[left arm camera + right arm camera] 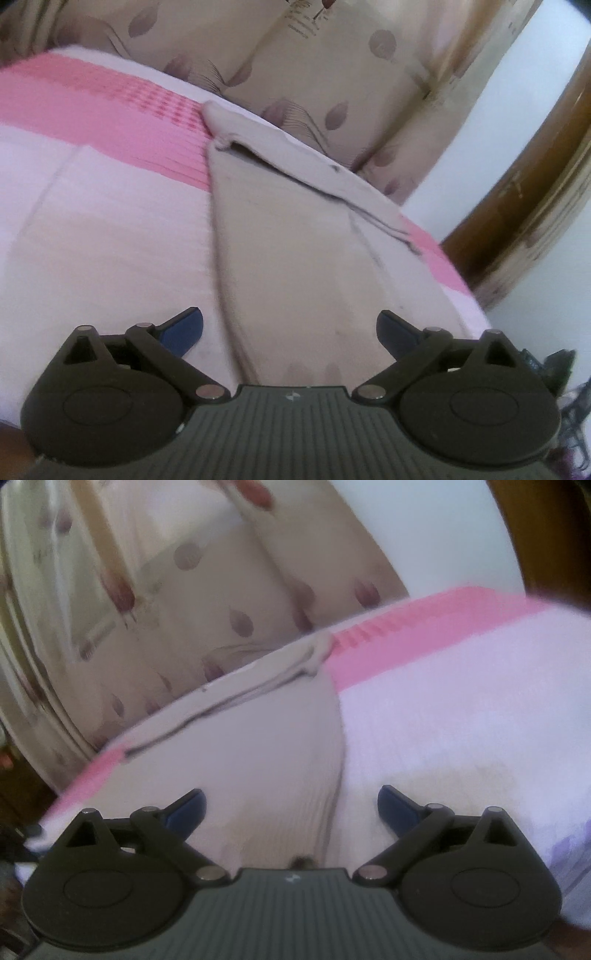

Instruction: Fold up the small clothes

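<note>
Hovering agape, empty: left gripper (289,330), right gripper (291,808); beige garment (295,251) blurred.

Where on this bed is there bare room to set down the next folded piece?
Bare bedspread lies left of the beige garment, between it and the pink band. The garment fills the side toward the curtain. Both claws, left and right, are open.

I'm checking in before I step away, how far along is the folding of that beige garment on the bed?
Done: the beige garment lies spread on the pink and white bedcover, its far edge turned over. In hand: nothing; the left tongs and right tongs stand open above its near end. Left: grasping and folding it.
</note>
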A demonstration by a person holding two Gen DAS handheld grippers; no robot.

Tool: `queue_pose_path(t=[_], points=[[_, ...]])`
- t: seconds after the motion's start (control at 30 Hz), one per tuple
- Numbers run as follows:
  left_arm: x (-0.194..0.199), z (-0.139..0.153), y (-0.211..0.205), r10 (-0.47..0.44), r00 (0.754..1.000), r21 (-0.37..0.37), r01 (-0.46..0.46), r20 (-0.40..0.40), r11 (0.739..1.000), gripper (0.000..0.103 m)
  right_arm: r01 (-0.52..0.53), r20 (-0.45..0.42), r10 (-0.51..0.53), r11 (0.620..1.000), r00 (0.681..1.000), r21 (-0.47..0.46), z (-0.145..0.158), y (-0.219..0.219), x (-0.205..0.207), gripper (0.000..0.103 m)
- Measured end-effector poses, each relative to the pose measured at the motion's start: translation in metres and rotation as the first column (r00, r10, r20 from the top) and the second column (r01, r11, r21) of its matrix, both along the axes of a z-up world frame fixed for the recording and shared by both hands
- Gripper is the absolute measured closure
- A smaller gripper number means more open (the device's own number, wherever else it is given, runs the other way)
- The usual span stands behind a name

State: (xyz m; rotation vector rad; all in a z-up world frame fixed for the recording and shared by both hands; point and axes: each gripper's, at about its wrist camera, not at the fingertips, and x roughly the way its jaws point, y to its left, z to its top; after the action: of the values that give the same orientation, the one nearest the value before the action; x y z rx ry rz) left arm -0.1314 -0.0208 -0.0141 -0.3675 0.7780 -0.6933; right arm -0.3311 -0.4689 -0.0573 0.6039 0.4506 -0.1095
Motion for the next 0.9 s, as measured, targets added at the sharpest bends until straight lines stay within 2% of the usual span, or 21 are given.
queue_pose_path(t=[0.1, 0.17, 0.27, 0.43, 0.6, 0.63, 0.67, 0.7, 0.73, 0.77, 0.8, 0.83, 0.9], points=[[0.001, -0.004, 0.000, -0.017, 1.000, -0.058, 0.016, -0.017, 0.998, 0.010, -0.014, 0.039, 0.008, 0.987, 0.999, 0.162, -0.005, -0.019, -0.010, 0.003], [0.005, -0.007, -0.001, -0.034, 0.999, -0.087, 0.031, -0.038, 0.996, 0.018, -0.039, 0.050, 0.029, 0.976, 0.998, 0.213, -0.006, -0.029, -0.011, 0.003], [0.008, -0.006, -0.002, -0.033, 0.998, -0.086, 0.029, -0.044, 0.996, 0.019, -0.056, 0.050, 0.043, 0.953, 0.998, 0.299, -0.008, -0.041, -0.008, 0.003], [0.012, -0.008, 0.001, -0.048, 0.997, -0.129, 0.039, -0.068, 0.991, 0.013, -0.120, 0.017, 0.120, 0.945, 0.993, 0.305, -0.003, -0.043, 0.002, 0.003], [0.015, -0.009, -0.004, -0.072, 0.996, -0.121, 0.066, -0.045, 0.990, 0.014, -0.184, -0.027, 0.197, 0.950, 0.980, 0.251, 0.004, -0.037, 0.017, 0.002], [0.015, -0.009, -0.005, -0.076, 0.996, -0.118, 0.071, -0.041, 0.990, 0.015, -0.206, -0.035, 0.221, 0.949, 0.975, 0.238, 0.005, -0.034, 0.019, 0.007], [0.015, -0.009, -0.008, -0.081, 0.996, -0.114, 0.076, -0.038, 0.991, 0.025, -0.238, -0.042, 0.254, 0.943, 0.966, 0.231, 0.006, -0.030, 0.025, 0.013], [0.016, -0.010, -0.010, -0.082, 0.996, -0.106, 0.077, -0.044, 0.991, 0.036, -0.253, -0.053, 0.271, 0.940, 0.961, 0.228, 0.004, -0.026, 0.028, 0.033], [0.017, -0.012, -0.013, -0.074, 0.995, -0.090, 0.069, -0.061, 0.994, 0.066, -0.260, -0.072, 0.281, 0.940, 0.957, 0.219, 0.003, -0.022, 0.033, 0.059], [0.020, -0.016, -0.015, -0.061, 0.994, -0.080, 0.053, -0.093, 0.995, 0.098, -0.260, -0.089, 0.283, 0.943, 0.955, 0.210, 0.001, -0.020, 0.036, 0.071], [0.023, -0.021, -0.015, -0.044, 0.991, -0.084, 0.034, -0.126, 0.996, 0.094, -0.265, -0.100, 0.289, 0.942, 0.952, 0.206, -0.002, -0.016, 0.040, 0.084], [0.022, -0.024, -0.013, -0.037, 0.990, -0.121, 0.021, -0.137, 0.992, 0.094, -0.273, -0.097, 0.296, 0.941, 0.950, 0.199, -0.004, -0.013, 0.042, 0.085], [0.021, -0.022, -0.014, -0.031, 0.992, -0.107, 0.018, -0.121, 0.994, 0.094, -0.283, -0.090, 0.302, 0.942, 0.949, 0.179, -0.005, -0.009, 0.043, 0.087]])
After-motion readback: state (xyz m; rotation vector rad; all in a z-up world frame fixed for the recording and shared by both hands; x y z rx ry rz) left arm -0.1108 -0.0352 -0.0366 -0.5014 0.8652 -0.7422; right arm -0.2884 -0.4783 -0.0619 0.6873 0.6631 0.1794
